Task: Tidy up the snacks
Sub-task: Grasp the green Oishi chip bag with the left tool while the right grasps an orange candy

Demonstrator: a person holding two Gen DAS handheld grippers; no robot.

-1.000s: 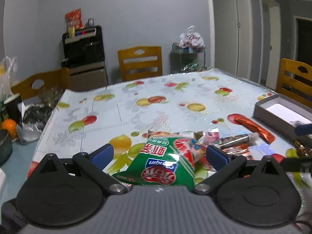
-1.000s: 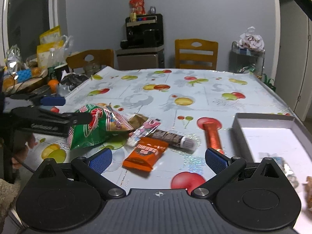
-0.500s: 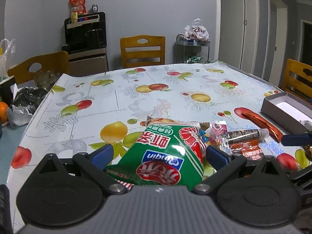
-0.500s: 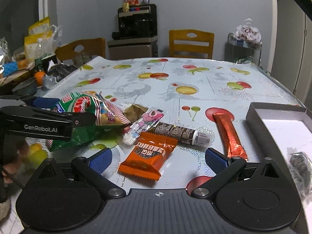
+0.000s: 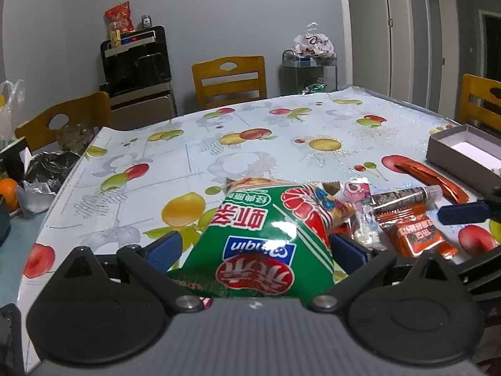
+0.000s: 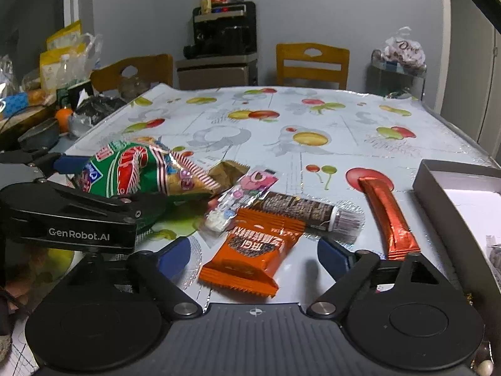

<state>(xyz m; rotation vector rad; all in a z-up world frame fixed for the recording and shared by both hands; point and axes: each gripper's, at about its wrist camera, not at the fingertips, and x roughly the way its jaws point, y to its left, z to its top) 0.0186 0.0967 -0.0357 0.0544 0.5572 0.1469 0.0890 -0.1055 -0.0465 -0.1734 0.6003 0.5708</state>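
Observation:
A green snack bag [image 5: 266, 235] lies on the fruit-print tablecloth [image 5: 250, 131], between the fingers of my left gripper [image 5: 255, 249]. Its jaws stand wide and the pads do not press the bag. The right wrist view shows that same bag [image 6: 131, 169] at the left. My right gripper [image 6: 253, 257] straddles an orange packet [image 6: 253, 250]. Its jaws are closing, with gaps still showing on both sides of the packet. Behind the packet lie a pink candy packet [image 6: 241, 200], a brown tube-shaped wrapper [image 6: 300, 210] and a red foil stick [image 6: 388, 216].
An open grey box [image 6: 438, 181] sits at the table's right edge with a wrapped piece inside. Wooden chairs [image 6: 313, 62] stand at the far side and left corner. A cluttered side surface with an orange [image 5: 7, 189] and bags is left of the table.
Both grippers have come down and closer to the snack pile. The right gripper's fingers have drawn inward around the orange packet. The left jaws keep their width.

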